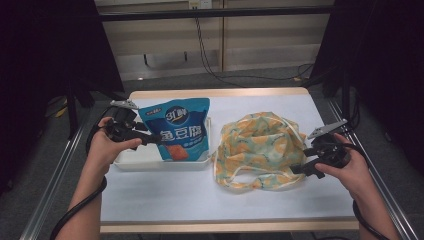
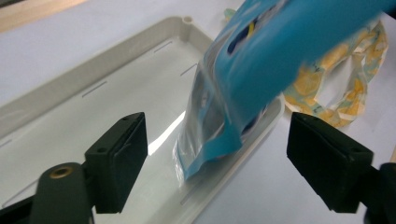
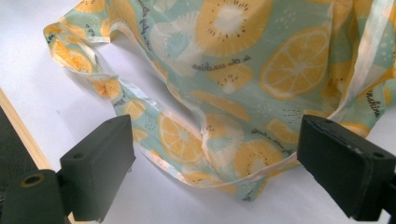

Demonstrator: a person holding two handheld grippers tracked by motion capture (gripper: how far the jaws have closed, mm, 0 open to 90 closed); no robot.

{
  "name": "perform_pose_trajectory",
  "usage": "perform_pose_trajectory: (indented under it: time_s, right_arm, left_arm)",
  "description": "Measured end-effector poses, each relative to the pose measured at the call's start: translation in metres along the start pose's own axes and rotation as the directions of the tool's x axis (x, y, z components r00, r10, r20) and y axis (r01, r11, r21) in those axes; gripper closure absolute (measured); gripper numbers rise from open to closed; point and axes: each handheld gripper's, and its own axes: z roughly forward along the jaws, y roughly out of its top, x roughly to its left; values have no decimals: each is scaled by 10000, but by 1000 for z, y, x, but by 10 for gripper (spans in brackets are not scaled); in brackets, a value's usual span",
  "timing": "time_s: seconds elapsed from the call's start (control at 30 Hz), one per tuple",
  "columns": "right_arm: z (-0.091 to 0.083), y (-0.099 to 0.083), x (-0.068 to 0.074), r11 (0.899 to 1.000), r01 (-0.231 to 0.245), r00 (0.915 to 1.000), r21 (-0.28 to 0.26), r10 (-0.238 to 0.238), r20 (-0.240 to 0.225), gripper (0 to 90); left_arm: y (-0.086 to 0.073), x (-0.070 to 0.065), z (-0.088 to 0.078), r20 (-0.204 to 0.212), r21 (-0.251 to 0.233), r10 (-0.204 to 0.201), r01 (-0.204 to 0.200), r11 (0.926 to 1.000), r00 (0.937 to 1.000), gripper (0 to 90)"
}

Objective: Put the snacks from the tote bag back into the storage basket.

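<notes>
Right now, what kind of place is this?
Probably a recording lab, not a home: a metal-framed table covered in white, black curtains on both sides, and loose cables on the floor behind.

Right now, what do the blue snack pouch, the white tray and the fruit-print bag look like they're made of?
Blue snack pouch: glossy plastic film, seemingly; clear crinkled edge with sheen. White tray: smooth moulded plastic, likely; rounded rim and a bright reflection on its floor. Fruit-print bag: thin, limp fabric or woven plastic, hard to tell; soft folds, faintly shiny trim.
</notes>
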Motion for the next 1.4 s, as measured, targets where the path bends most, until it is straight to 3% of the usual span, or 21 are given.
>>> perform_pose_trajectory:
  time_s: [0.37,0.7,0.77,0.93,1.13,1.23,1.3,1.4]
  right_arm:
    - [1,0,0,10000,-1,10000,-35,1,36,107]
    - [1,-1,-1,10000,-20,10000,-36,20,48,106]
    - [1,-2,0,9999,-98,9999,-41,99,25,106]
    - [0,-2,-1,10000,-55,10000,-60,55,31,105]
    - [1,-3,-1,9999,-135,9999,-90,136,60,106]
    - [1,-3,-1,9999,-79,10000,-118,80,33,106]
    - [2,-2,-1,9999,-75,10000,-108,75,34,105]
    - [2,-3,-1,9999,-77,9999,-115,77,64,105]
  left_arm:
    - [-19,-3,3,-225,-305,-130,123,9995,9997,149]
    - [-43,-8,12,-467,-106,-196,191,9998,9987,120]
    - [-47,-9,15,-693,6,-222,223,9998,9974,118]
    - [-56,-9,21,-361,-77,-330,327,9994,9988,109]
    - [-64,-10,27,-501,-136,-379,373,9992,9980,98]
    - [-68,-12,30,-407,-429,-541,524,9977,9977,97]
    - [-69,-12,31,-476,-145,-490,484,9987,9977,90]
    - [-70,-13,31,-442,-400,-544,527,9978,9975,87]
